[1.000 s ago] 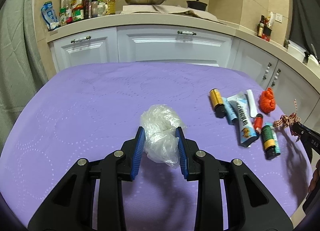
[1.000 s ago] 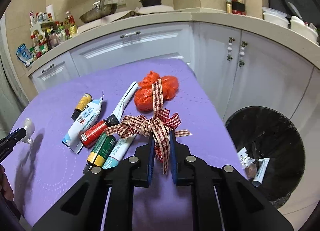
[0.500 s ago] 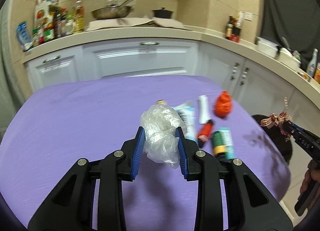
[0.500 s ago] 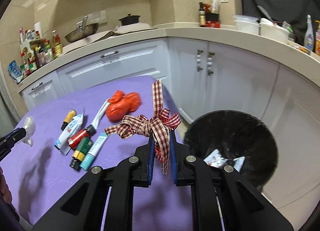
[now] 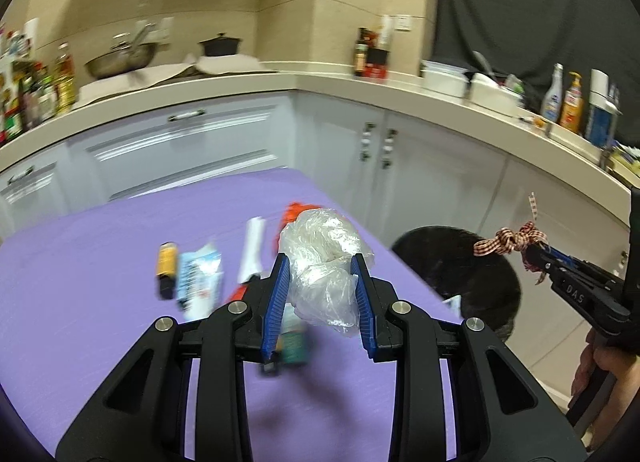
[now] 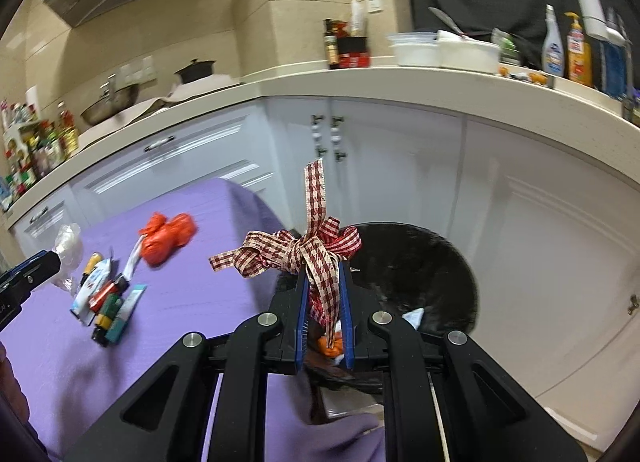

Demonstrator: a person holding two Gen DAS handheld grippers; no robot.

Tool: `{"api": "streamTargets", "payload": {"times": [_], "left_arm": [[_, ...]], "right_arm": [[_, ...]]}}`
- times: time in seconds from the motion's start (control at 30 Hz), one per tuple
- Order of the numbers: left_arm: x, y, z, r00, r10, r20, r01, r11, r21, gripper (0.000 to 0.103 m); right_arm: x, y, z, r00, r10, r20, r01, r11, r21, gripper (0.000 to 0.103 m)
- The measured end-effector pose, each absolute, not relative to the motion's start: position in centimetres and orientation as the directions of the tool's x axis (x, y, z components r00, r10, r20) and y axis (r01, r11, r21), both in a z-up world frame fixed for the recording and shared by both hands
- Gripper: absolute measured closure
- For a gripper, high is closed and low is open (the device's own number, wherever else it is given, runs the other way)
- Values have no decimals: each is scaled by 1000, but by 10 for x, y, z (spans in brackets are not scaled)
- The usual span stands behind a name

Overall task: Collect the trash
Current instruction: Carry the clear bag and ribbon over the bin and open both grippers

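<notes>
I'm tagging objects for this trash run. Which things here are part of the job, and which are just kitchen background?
Part of the job:
- clear plastic wad in the left gripper
- checked ribbon bow in the right gripper
- black bin
- tubes and orange bag on the purple table

Background:
- wok
- black pot
- spray bottle

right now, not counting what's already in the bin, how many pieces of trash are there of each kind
tubes on the table: 6
orange bag on the table: 1
clear plastic bag, held in the left gripper: 1
ribbon bow, held in the right gripper: 1
total: 9
</notes>
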State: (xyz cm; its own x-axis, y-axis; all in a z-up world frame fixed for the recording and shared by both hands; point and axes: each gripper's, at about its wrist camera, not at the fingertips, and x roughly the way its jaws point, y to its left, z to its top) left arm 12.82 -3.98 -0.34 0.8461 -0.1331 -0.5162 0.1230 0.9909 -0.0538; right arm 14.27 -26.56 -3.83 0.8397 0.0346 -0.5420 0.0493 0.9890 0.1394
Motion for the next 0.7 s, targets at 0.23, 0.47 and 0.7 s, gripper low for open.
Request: {"api": "streamTargets", "payload": {"times": [0.23,0.47,0.7], "left_arm": [[146,-92,-2,837,-203,-509,214,976,-37,73],[168,-139,-9,818,-250,-518,289,957,-4,73],[197,-173,-24,800,-252,-544,314,949,22,73]], "right_arm": [[142,-300,-42,845,-13,-535,110,983,150,89],[154,-325,-54,838,-30,-544,142,976,165,89],[171,-341,-67,828,-35,-560,162,970,180,89]]}}
